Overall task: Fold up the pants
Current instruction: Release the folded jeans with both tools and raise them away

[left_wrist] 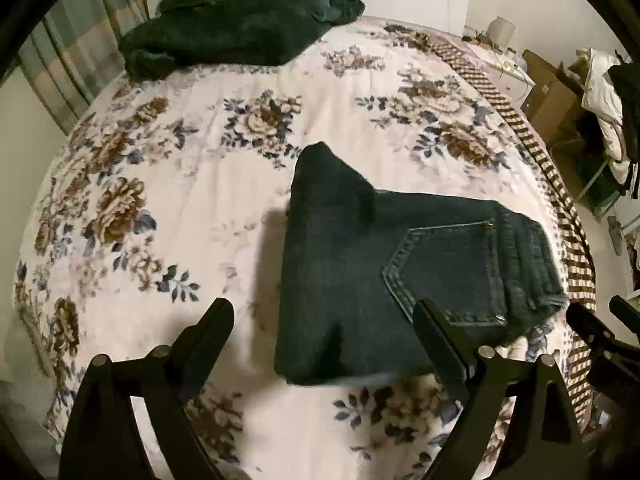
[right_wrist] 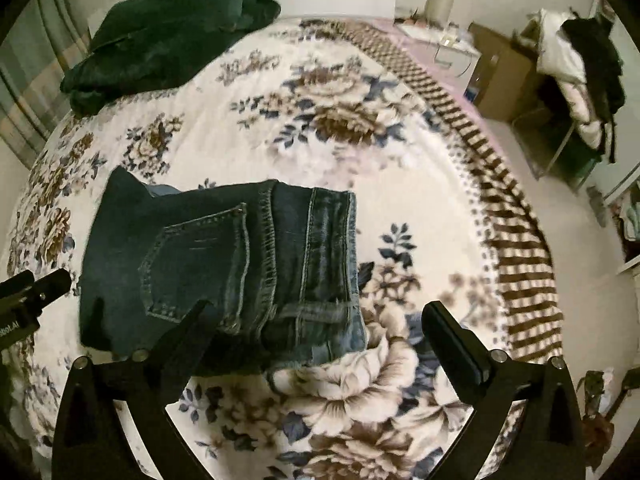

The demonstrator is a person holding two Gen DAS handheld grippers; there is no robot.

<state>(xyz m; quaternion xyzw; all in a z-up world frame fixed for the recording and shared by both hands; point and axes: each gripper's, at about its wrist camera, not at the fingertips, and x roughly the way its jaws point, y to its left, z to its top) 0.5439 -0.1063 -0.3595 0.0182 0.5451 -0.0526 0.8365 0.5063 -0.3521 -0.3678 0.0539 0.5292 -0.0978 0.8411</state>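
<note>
A pair of dark denim pants [left_wrist: 384, 272] lies folded into a compact stack on a floral bedspread [left_wrist: 168, 208], the back pocket [left_wrist: 444, 276] facing up and the waistband [right_wrist: 328, 256] turned toward the striped border [left_wrist: 560, 216] of the spread. One corner of the stack [left_wrist: 320, 160], on the side away from the pocket, stands up in a peak instead of lying flat.

Both tools hang above the pants, touching nothing. The left gripper [left_wrist: 324, 312] is spread wide over the edge of the stack nearest the cameras; the right gripper [right_wrist: 316, 316] is likewise spread, its left finger over the waistband end of the pants and its right finger out over bare spread beyond them.

The folding looks close to done, and what remains appears to be tidying. Done well, that would mean pressing the raised corner down onto the layer beneath it, then squaring the waistband edge so the layers sit flush. Denim this thick tends to spring back, so a slow press along the crease should serve better than a quick pinch. Lifting any single layer risks undoing the stack.

Beyond the pants, toward the head of the bed, a heap of dark green fabric [left_wrist: 236, 20] sits well apart from them.
</note>
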